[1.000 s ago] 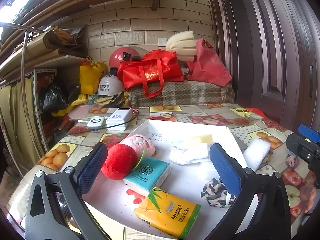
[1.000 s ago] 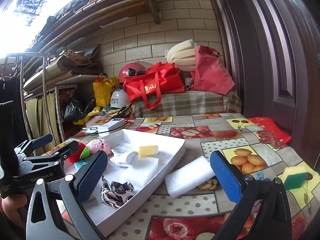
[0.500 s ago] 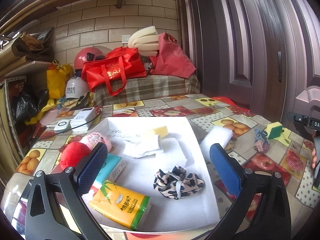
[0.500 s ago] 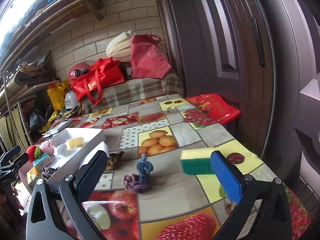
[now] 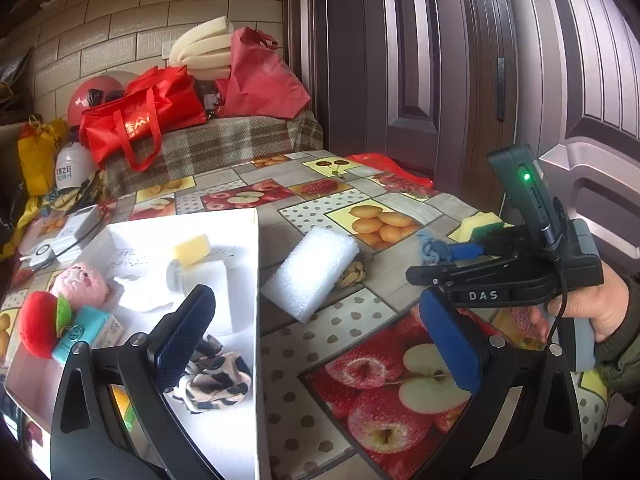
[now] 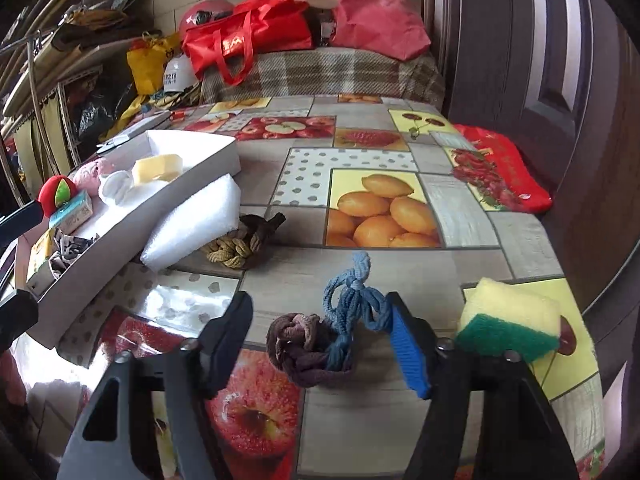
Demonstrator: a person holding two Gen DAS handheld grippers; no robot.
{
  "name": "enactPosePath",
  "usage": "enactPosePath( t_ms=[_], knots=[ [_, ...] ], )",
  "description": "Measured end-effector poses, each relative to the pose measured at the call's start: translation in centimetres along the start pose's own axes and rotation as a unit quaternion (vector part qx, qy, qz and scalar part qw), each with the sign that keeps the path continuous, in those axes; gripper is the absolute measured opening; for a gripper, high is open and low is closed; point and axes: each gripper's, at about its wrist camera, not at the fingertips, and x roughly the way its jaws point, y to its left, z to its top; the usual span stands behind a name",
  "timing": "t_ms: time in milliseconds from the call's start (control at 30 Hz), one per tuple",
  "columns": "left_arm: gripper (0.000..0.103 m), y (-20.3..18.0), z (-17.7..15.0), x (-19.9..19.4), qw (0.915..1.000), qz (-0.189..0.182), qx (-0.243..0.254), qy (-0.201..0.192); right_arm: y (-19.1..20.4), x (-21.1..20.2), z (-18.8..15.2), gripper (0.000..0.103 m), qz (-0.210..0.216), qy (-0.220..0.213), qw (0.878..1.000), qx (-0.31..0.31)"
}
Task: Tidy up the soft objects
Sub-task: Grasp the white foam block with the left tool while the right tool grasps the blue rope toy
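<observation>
A white tray [image 5: 252, 240] holds a red plush apple [image 5: 38, 322], a pink plush [image 5: 80, 282], a yellow sponge [image 5: 192, 246], a tissue pack and a patterned scrunchie [image 5: 212, 384]. My left gripper [image 5: 316, 340] is open and empty over the tray's right edge. My right gripper [image 6: 320, 336] is open, its jaws on either side of a blue and brown hair-tie bundle [image 6: 320, 340] on the table. A white foam block [image 6: 192, 224] leans on the tray. A yellow-green sponge [image 6: 508, 324] lies right of the gripper.
A tan and brown hair tie [image 6: 244, 240] lies beside the foam block. A red packet [image 6: 500, 168] lies at the table's right edge near the dark door. Red bags [image 6: 248, 40] sit on a plaid-covered surface behind. Shelves stand at the left.
My right gripper has come down low to the table and now straddles the hair-tie bundle. My left gripper has swung right, from over the tray to its right edge.
</observation>
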Motion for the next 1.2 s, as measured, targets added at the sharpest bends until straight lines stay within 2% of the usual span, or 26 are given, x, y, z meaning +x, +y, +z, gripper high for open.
enactPosePath(
  t_ms=[33,167,300,433,500,567,600,700,767,833,900,933,1067,1200],
  knots=[
    [0.103,-0.2,0.7,0.6,1.0000,-0.004,-0.007,0.006,-0.4,0.7,-0.1,0.036,0.013,0.018,1.000,0.008],
    [0.103,-0.3,4.6,3.6,0.9979,-0.032,-0.049,0.027,-2.5,0.1,-0.6,0.034,0.044,0.008,0.997,0.059],
    [0.103,-0.1,7.4,8.8,0.9928,-0.036,-0.086,0.076,-4.4,-0.2,-0.9,0.034,0.057,0.001,0.992,0.110],
    [0.103,1.0,7.1,13.7,0.9791,-0.040,-0.147,0.135,-6.0,-0.6,-1.3,0.034,0.079,-0.012,0.984,0.156],
    [0.102,1.0,6.3,15.1,0.9743,-0.038,-0.155,0.159,-6.6,-0.5,-1.4,0.034,0.093,-0.012,0.981,0.172],
    [0.102,0.5,5.1,15.8,0.9730,-0.036,-0.146,0.175,-6.9,-0.3,-1.4,0.034,0.104,-0.010,0.978,0.180],
    [0.102,-0.1,4.9,15.6,0.9759,-0.028,-0.129,0.174,-6.9,-0.3,-1.4,0.034,0.108,-0.011,0.977,0.182],
    [0.102,-2.1,4.0,14.2,0.9780,-0.036,-0.101,0.179,-6.8,-0.4,-1.3,0.034,0.111,-0.015,0.977,0.181],
    [0.102,-3.4,3.2,13.0,0.9731,-0.081,-0.101,0.190,-6.9,-0.5,-1.3,0.034,0.112,-0.018,0.977,0.182],
    [0.101,-4.6,2.5,11.4,0.9754,-0.077,-0.086,0.188,-7.0,-0.5,-1.3,0.033,0.113,-0.020,0.976,0.185],
    [0.101,-4.8,1.7,10.1,0.9676,-0.127,-0.094,0.197,-7.3,-0.5,-1.4,0.033,0.115,-0.021,0.975,0.191],
    [0.101,-4.6,1.4,9.2,0.9679,-0.128,-0.096,0.194,-7.3,-0.5,-1.3,0.033,0.115,-0.020,0.975,0.191],
    [0.101,-2.8,1.2,5.4,0.9821,-0.083,-0.071,0.154,-7.1,-0.4,-1.3,0.033,0.115,-0.018,0.975,0.187],
    [0.101,-1.7,0.6,3.0,0.9840,-0.079,-0.056,0.150,-7.0,-0.4,-1.3,0.033,0.115,-0.018,0.975,0.187]
  ],
)
